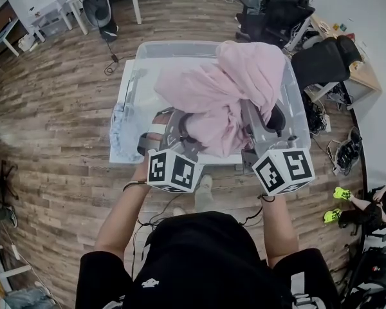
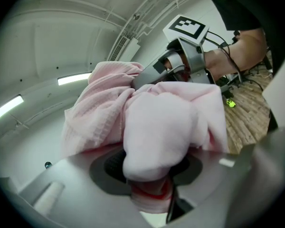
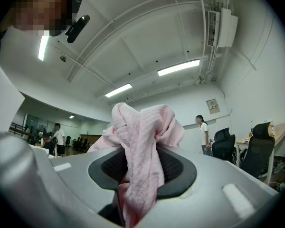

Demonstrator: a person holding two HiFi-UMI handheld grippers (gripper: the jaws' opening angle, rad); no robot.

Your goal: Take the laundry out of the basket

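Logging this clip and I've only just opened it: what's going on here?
A person holds a two-jaw gripper in each hand. The left gripper and the right gripper are both shut on the same pink cloth, which is bunched up between them over the clear bin on the white table. A blue denim piece lies on the table beside the bin. Whether the cloth is fully clear of the bin cannot be told.
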